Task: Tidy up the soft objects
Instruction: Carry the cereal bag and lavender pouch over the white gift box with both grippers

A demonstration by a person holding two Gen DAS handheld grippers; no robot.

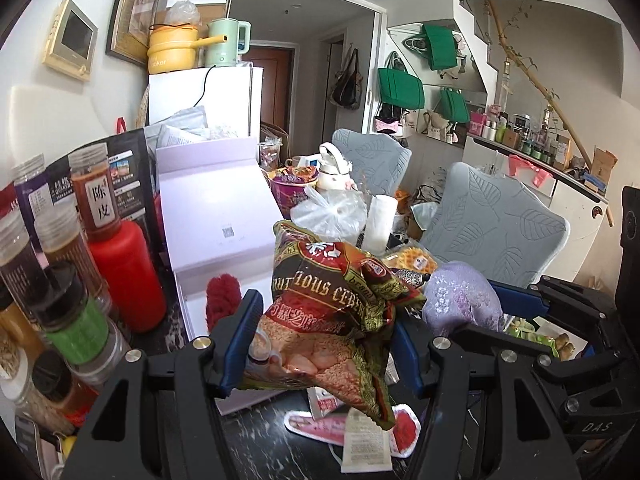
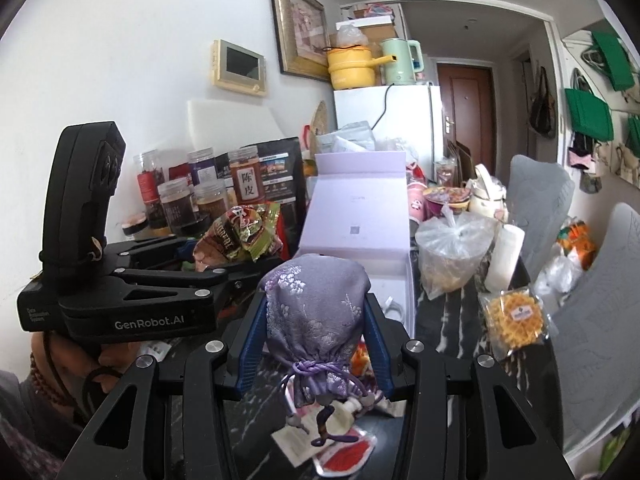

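My left gripper [image 1: 320, 340] is shut on a crinkled red-and-green cereal packet [image 1: 324, 312], held up above the dark marble table [image 1: 260, 436]. In the right wrist view that packet [image 2: 240, 236] shows at the left, in the left gripper [image 2: 224, 264]. My right gripper [image 2: 316, 320] is shut on a lilac embroidered drawstring pouch [image 2: 316, 304], its tassels hanging below. From the left wrist view the pouch [image 1: 460, 300] sits to the right in the right gripper [image 1: 516, 300]. An open lilac gift box [image 2: 356, 220] lies ahead on the table. A red fluffy thing [image 1: 222, 300] rests at the box [image 1: 216, 216].
Spice jars [image 1: 96, 196] and a red bottle [image 1: 128, 272] crowd the left edge. A tied plastic bag [image 2: 452, 256], a white roll [image 2: 506, 256] and packed waffles [image 2: 514, 320] lie on the right. Flat red-and-white packets [image 1: 340, 428] lie below. Grey chairs [image 1: 496, 224] stand beside the table.
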